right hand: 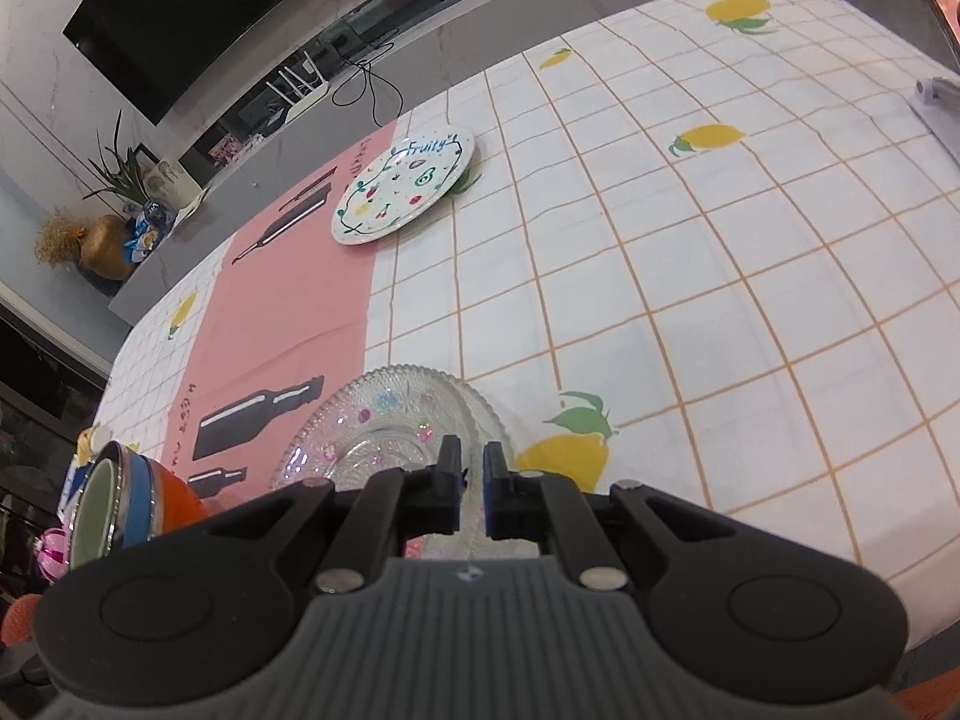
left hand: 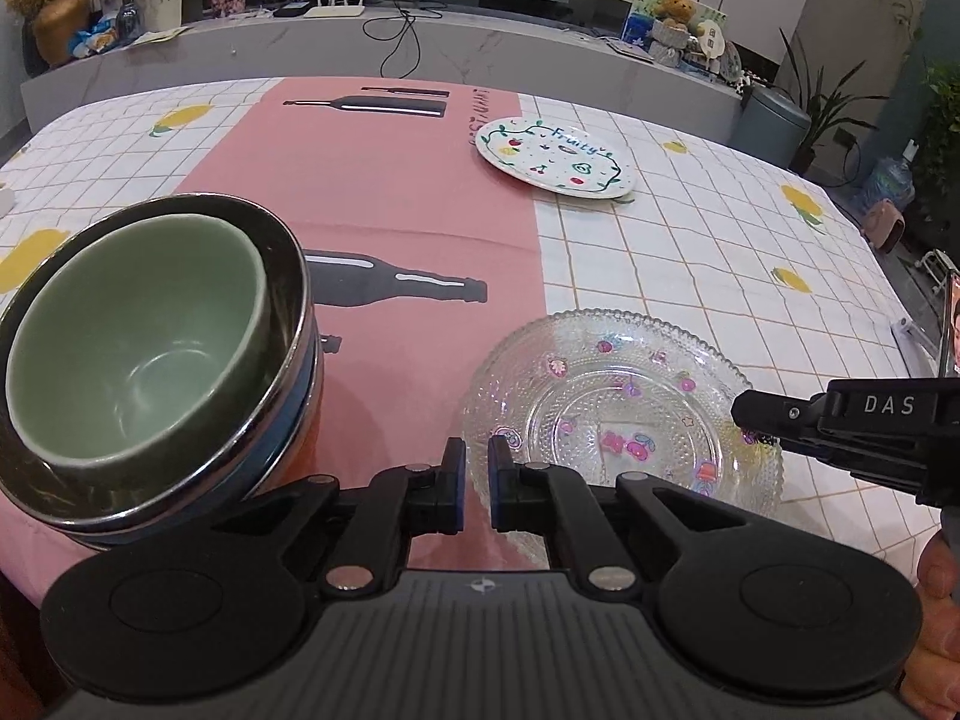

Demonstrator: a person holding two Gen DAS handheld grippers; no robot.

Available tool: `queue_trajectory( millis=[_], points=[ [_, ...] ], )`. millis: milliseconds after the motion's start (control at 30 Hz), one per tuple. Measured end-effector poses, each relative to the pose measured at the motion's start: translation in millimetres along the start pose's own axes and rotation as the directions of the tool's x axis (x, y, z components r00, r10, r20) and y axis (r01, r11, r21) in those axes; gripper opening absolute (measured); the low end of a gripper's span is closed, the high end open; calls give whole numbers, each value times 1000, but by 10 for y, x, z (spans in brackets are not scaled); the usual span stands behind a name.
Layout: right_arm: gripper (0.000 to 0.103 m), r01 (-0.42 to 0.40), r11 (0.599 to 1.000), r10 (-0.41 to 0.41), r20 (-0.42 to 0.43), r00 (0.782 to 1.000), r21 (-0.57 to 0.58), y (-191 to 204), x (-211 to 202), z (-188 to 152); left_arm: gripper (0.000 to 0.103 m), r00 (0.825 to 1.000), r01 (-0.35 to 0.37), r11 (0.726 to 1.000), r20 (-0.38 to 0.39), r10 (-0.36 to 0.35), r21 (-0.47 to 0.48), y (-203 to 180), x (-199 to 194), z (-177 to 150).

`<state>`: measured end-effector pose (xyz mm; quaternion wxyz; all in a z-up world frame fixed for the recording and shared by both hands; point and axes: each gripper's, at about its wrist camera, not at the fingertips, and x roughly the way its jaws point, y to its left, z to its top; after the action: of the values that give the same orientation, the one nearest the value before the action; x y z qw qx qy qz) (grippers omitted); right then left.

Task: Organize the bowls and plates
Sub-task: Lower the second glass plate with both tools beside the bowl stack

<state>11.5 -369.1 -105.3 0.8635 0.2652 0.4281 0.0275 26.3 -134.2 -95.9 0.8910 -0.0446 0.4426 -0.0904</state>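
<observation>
Both claws pinch the glass plate (left hand: 624, 414): left gripper (left hand: 477, 483) on its near-left rim, right gripper (right hand: 472, 495) tilted, on its right rim. Only the left view looks into the green bowl (left hand: 138, 348) nested in stacked bowls (left hand: 288, 396); the fruit plate (left hand: 555, 156) lies well beyond.

Green bowl (left hand: 129, 342) nested in steel bowl (left hand: 282, 276)

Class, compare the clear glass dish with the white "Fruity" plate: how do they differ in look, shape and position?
The glass dish is see-through with a beaded, scalloped rim; the Fruity plate is opaque white with painted fruit and lettering. The glass dish curves up deeper, while the Fruity plate is nearly flat. The glass dish sits near, with the right tongs at its rim; the Fruity plate lies far across the table, untouched. Both are round, empty and upright.
</observation>
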Motion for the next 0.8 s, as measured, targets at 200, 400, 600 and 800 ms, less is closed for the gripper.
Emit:
queue_trajectory(
  millis=[200,400,600,800],
  points=[
    [6,6,1000,-6,-13,1000,-11,10,30,-4,7,1000,-4,1000,7,4,9,8,13,-7],
    [15,34,999,-33,7,999,-28,42,1,-13,17,998,-14,999,57,12,34,-24,-65,-4],
    [18,44,999,-42,44,998,-24,32,-73,-13,28,999,-13,1000,36,13,13,19,-22,-6],
    [5,35,997,-38,39,999,68,-102,-99,-13,30,1000,23,999,22,-22,-31,69,32,-36]
  ],
)
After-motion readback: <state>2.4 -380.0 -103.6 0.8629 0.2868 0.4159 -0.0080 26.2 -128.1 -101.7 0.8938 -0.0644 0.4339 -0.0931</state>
